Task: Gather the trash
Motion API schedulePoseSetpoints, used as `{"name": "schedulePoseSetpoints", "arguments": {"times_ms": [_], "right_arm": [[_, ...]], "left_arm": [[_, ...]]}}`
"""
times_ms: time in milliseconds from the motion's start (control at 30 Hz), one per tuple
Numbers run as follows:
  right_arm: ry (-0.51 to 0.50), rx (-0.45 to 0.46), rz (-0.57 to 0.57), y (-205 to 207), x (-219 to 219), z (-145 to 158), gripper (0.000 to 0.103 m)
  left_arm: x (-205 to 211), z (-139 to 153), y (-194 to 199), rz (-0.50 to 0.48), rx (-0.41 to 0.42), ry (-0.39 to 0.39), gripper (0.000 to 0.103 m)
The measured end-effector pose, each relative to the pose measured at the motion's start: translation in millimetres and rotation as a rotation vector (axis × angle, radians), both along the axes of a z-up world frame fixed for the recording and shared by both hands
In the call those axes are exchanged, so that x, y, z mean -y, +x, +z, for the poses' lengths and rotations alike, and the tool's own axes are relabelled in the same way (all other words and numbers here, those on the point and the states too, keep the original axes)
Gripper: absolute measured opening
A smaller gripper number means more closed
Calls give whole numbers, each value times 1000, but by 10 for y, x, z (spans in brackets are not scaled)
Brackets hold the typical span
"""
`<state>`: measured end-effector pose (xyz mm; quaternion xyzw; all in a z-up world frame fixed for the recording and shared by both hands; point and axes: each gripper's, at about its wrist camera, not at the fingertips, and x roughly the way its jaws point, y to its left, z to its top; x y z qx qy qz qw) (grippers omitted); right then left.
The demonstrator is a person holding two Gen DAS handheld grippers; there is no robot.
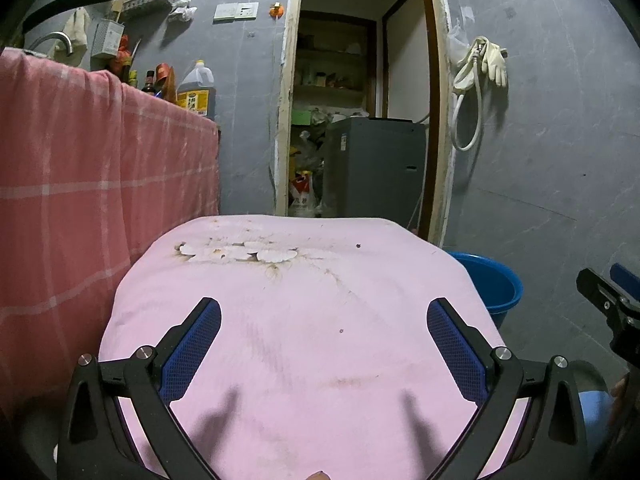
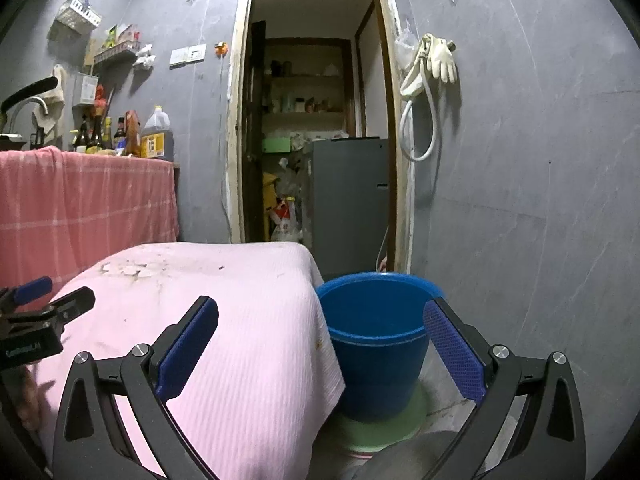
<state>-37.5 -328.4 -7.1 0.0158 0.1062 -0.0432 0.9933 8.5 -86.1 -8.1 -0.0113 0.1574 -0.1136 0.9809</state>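
Note:
A pink cloth (image 1: 304, 336) covers a table; it also shows in the right wrist view (image 2: 240, 320). White scraps (image 1: 236, 251) lie in a row near its far edge, among brown stains, and show faintly in the right wrist view (image 2: 128, 268). My left gripper (image 1: 324, 316) is open and empty above the cloth, short of the scraps. My right gripper (image 2: 320, 316) is open and empty, over the table's right corner and a blue bucket (image 2: 376, 340). The bucket (image 1: 492, 284) stands on the floor right of the table and looks empty.
A counter draped in red checked cloth (image 1: 80, 184) stands left, with bottles and an oil jug (image 1: 196, 88) on it. An open doorway (image 1: 360, 100) behind the table leads to a cluttered store room. The bucket rests on a green lid (image 2: 384, 424). Gloves and a hose (image 1: 480, 76) hang on the grey wall.

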Motion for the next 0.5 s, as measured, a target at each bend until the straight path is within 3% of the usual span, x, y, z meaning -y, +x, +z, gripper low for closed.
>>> {"name": "schedulePoseSetpoints", "arguments": {"times_ms": [500], "right_arm": [[13,-7,-19,-8,49,-98,103]], "left_arm": [[10,-107,32,-5,-25,7,101]]}}
